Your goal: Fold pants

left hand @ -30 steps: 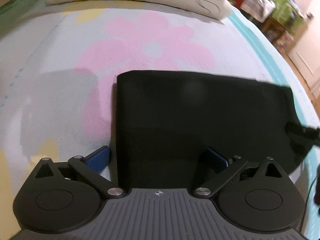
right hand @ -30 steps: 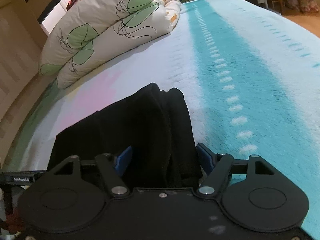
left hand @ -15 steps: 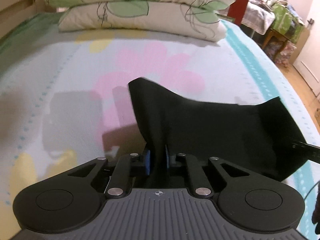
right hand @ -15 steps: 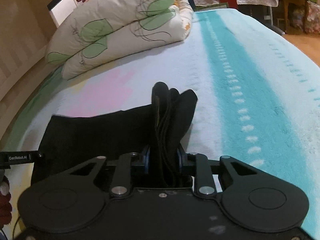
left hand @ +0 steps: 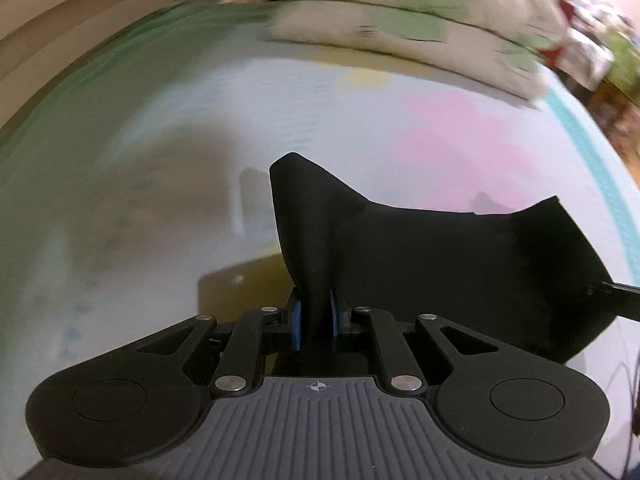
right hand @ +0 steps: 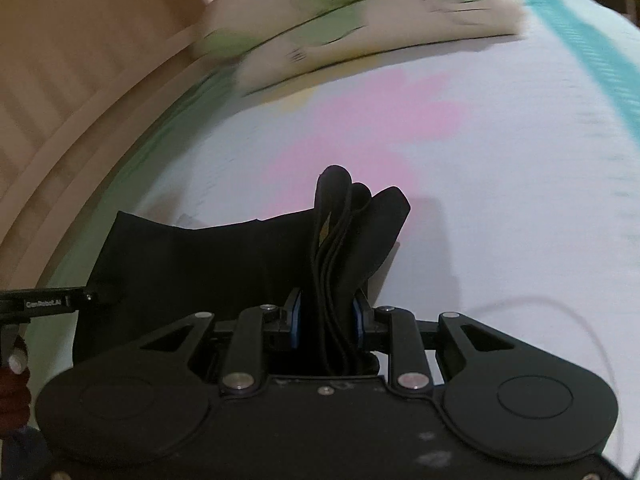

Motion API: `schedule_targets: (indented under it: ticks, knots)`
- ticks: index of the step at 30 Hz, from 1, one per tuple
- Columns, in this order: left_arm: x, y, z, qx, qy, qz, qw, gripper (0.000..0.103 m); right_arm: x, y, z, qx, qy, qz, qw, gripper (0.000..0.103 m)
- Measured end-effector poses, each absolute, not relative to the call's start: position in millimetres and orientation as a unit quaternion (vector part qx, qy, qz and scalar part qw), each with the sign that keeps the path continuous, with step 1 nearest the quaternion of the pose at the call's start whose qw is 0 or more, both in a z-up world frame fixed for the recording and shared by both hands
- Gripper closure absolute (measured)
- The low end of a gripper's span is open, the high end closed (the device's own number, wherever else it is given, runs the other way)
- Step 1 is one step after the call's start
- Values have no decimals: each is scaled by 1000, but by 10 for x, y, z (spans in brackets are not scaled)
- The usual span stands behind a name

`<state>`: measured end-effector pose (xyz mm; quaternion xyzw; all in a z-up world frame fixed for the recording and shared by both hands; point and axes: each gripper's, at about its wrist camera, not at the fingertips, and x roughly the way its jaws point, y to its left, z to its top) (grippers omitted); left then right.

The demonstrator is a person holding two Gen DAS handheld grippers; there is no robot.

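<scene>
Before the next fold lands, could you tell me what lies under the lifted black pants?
Under the black pants, clamped by both the left gripper and right gripper, lies the floral bedspread with their shadow. Whatever the hanging cloth covers is hidden.

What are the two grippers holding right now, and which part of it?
Both hold the black fabric pants. The left gripper pinches a thin corner at one end; the right gripper clamps a thick bunch of layers at the other end.
</scene>
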<state>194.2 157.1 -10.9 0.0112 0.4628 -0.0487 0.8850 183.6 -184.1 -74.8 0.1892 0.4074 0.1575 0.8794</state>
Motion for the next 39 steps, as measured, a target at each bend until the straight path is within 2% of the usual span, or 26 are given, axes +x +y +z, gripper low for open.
schedule_targets:
  ticks: [8, 10, 11, 12, 15, 17, 22, 27, 33, 39]
  knots:
    - [2105, 2411, -374, -73, 479, 8, 875, 88, 2203, -899, -696, 130, 420, 190, 878, 77]
    - [2128, 2491, -490, -105, 482, 10, 870, 84, 2268, -805, -745, 100, 424, 178, 882, 75]
    - [2127, 2499, -536, -112, 482, 13, 869, 79, 2281, -793, -765, 92, 427, 172, 883, 72]
    - [2106, 2482, -577, -109, 479, 18, 871, 72, 2281, -769, -787, 84, 428, 166, 884, 70]
    - [2023, 2392, -596, -85, 464, 24, 881, 64, 2236, -794, -853, 59, 423, 152, 891, 60]
    - [1980, 2398, -579, -91, 462, 30, 881, 64, 2202, -859, -857, 64, 423, 141, 893, 55]
    - [1799, 2603, -519, -128, 474, 64, 869, 64, 2139, -973, -802, 69, 425, 118, 895, 55]
    - [1535, 2614, -351, -92, 462, 101, 876, 65, 2046, -1143, -744, 92, 424, 86, 897, 55]
    - [1139, 2542, -70, -117, 430, 95, 890, 65, 1719, -1224, -484, 87, 377, 49, 921, 52]
    - [774, 2138, 190, -59, 388, 102, 914, 64, 1358, -997, -136, 32, 336, 28, 941, 50]
